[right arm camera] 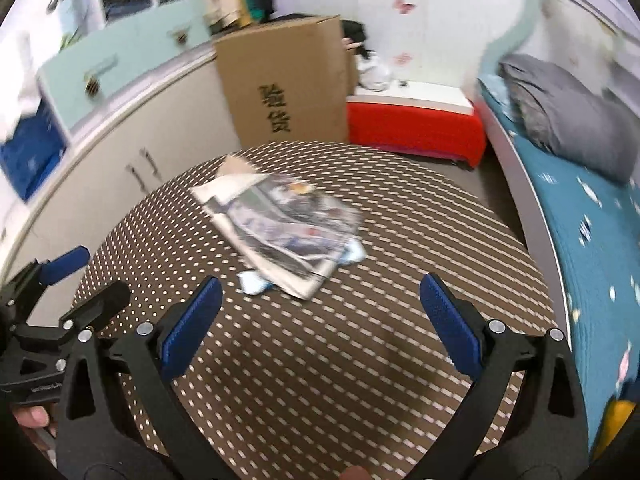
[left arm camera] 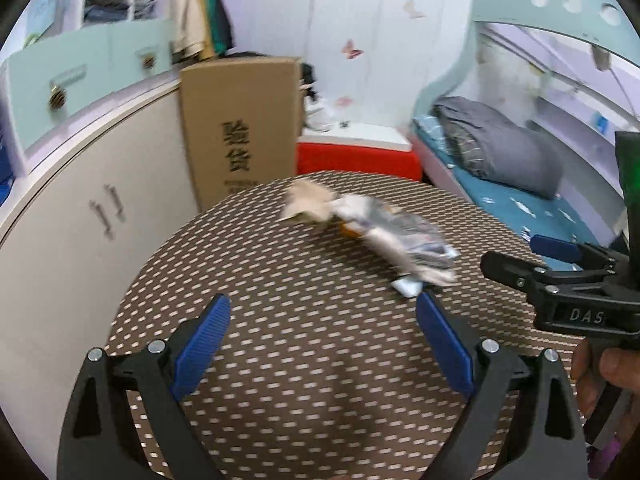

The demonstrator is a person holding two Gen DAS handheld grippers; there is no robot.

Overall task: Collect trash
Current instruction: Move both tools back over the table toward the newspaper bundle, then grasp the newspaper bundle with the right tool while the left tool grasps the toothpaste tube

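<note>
A pile of trash lies on the round brown dotted table (left arm camera: 280,360) (right arm camera: 320,380): a folded newspaper (left arm camera: 404,240) (right arm camera: 288,228), a crumpled beige paper scrap (left arm camera: 306,202) (right arm camera: 236,166) at its far end and a pale blue wrapper (left arm camera: 408,286) (right arm camera: 254,284) poking out from under it. My left gripper (left arm camera: 323,316) is open just short of the pile, nothing between its blue pads. My right gripper (right arm camera: 320,300) is open too, close in front of the newspaper. Each gripper shows at the edge of the other's view, the right gripper (left arm camera: 532,260) and the left gripper (right arm camera: 84,276).
A tall cardboard box (left arm camera: 240,128) (right arm camera: 288,84) stands behind the table beside a white cabinet (left arm camera: 80,208). A red and white chest (left arm camera: 356,156) (right arm camera: 416,128) sits on the floor. A bed (left arm camera: 520,200) (right arm camera: 592,220) with a grey pillow runs along the right.
</note>
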